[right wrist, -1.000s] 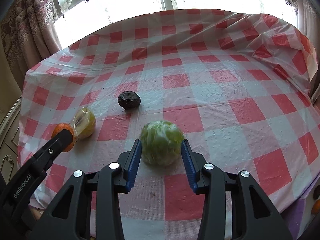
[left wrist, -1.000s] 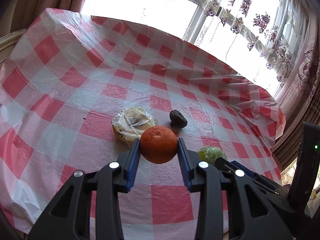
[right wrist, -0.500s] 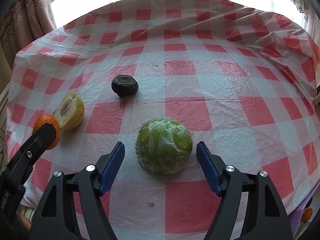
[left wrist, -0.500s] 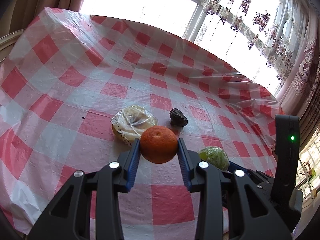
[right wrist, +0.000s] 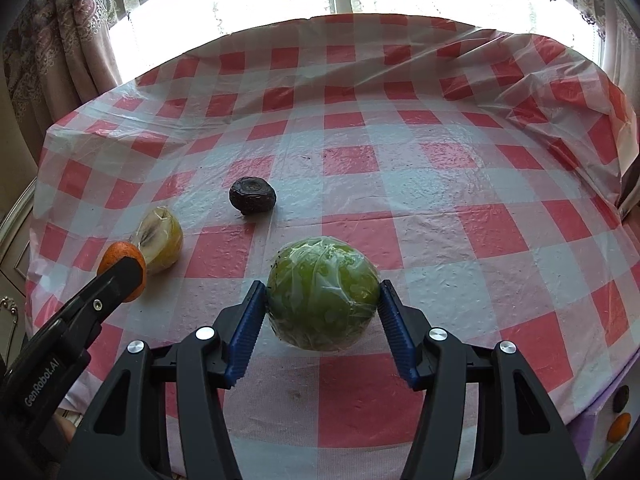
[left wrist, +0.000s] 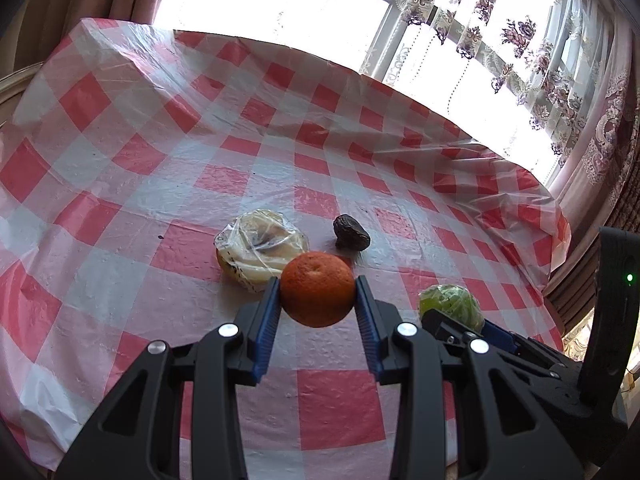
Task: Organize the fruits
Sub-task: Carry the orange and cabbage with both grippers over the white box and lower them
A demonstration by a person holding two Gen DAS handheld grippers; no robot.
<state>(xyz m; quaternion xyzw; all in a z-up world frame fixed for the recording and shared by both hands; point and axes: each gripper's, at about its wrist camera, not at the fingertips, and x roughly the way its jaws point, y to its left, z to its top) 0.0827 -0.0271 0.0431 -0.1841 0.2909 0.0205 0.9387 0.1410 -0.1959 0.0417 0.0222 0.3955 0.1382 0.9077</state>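
My left gripper (left wrist: 317, 300) is shut on an orange (left wrist: 317, 288) and holds it just above the red-and-white checked tablecloth (left wrist: 160, 184). In the right wrist view the orange (right wrist: 116, 254) shows at the left. My right gripper (right wrist: 322, 300) is closing on a green fruit in plastic wrap (right wrist: 323, 298), and both blue pads touch its sides. The same green fruit (left wrist: 450, 300) shows at the lower right of the left wrist view. A yellow wrapped fruit (left wrist: 260, 248) and a dark wrinkled fruit (left wrist: 351, 233) lie on the cloth behind the orange.
The round table ends at a bright window with patterned curtains (right wrist: 60, 40). The cloth is rumpled at the far right edge (right wrist: 560, 80). Off the table at the lower right, a purple surface (right wrist: 600, 420) holds an orange and a dark fruit.
The right gripper opened wide, slid forward so the green fruit sits deeper between its fingers, then narrowed onto it. The left gripper and its orange stayed put.
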